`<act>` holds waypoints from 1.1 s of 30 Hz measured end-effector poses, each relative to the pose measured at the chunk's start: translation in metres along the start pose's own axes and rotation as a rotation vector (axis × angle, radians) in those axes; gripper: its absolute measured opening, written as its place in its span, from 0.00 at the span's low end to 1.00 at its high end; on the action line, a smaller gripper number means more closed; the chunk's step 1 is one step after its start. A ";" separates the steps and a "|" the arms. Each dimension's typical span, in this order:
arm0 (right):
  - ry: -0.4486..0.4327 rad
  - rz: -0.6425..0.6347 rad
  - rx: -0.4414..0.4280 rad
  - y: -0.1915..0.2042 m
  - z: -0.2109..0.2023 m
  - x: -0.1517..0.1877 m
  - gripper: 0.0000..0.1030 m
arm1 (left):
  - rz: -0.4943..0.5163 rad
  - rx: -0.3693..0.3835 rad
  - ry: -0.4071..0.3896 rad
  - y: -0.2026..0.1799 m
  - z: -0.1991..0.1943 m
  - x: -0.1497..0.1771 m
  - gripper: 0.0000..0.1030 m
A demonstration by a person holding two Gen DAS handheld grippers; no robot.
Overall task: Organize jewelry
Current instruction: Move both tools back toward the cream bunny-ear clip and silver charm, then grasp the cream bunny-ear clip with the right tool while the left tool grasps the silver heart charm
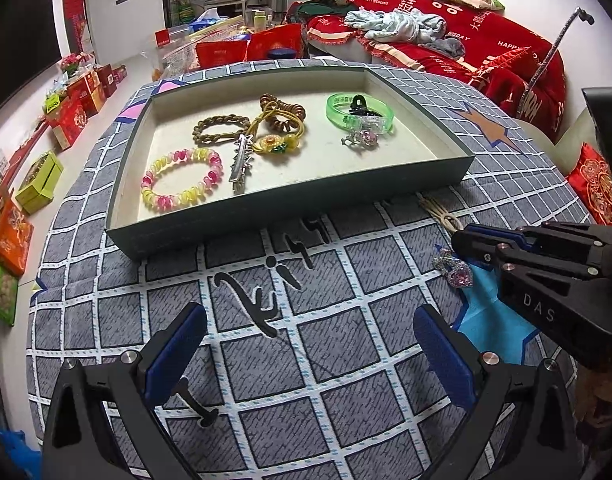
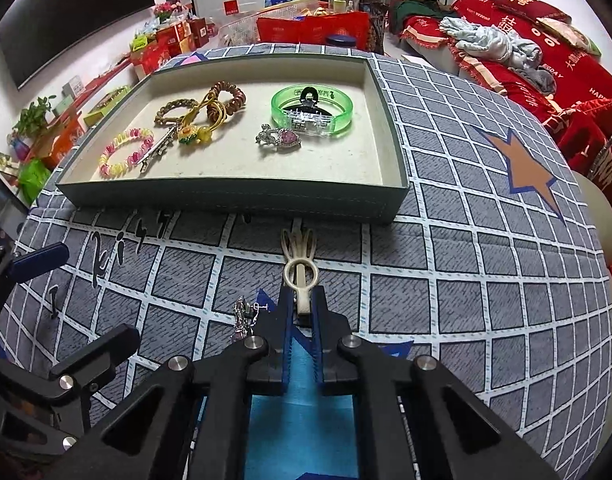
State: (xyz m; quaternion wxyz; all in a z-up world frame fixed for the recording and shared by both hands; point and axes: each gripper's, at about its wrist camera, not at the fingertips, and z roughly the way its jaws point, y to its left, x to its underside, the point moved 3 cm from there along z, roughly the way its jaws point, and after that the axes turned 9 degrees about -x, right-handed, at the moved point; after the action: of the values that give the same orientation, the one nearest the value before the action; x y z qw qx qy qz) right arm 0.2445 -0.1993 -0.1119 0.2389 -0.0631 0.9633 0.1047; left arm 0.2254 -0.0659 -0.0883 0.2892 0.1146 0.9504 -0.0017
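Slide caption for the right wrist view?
Right gripper shut on a cream hair clip on the grid cloth, short of the jewelry tray.

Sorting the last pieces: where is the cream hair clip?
In the right wrist view, the cream hair clip lies on the grid cloth before the tray, pinched by the right gripper.

I find myself in a home living room: a sofa (image 1: 458,44) draped in red wedding covers, a wall-mounted television (image 2: 74,12), stacked gift boxes (image 1: 78,108) along the floor, a cluttered side table (image 2: 306,12).
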 end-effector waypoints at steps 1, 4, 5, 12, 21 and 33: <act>-0.007 0.007 -0.007 -0.001 -0.002 0.000 0.09 | -0.002 0.003 0.003 -0.001 0.000 0.000 1.00; -0.026 0.027 -0.019 -0.007 -0.008 -0.001 0.09 | 0.000 0.019 0.009 -0.009 0.001 -0.001 1.00; -0.029 0.030 -0.021 -0.007 -0.009 -0.002 0.09 | 0.001 0.024 0.010 -0.012 0.001 -0.002 1.00; -0.049 0.073 -0.031 -0.024 -0.022 -0.002 0.09 | 0.005 0.044 0.014 -0.036 0.003 -0.006 1.00; -0.072 0.111 -0.027 -0.044 -0.037 0.002 0.09 | 0.026 0.047 0.009 -0.067 0.010 -0.012 1.00; -0.079 0.128 -0.036 -0.050 -0.042 0.001 0.09 | 0.090 0.022 -0.032 -0.080 0.010 -0.015 0.65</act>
State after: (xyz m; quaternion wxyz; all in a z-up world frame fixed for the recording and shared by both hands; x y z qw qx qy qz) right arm 0.2334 -0.2579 -0.0850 0.2684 -0.0013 0.9532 0.1394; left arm 0.2251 -0.1477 -0.0933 0.3030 0.1603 0.9394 -0.0011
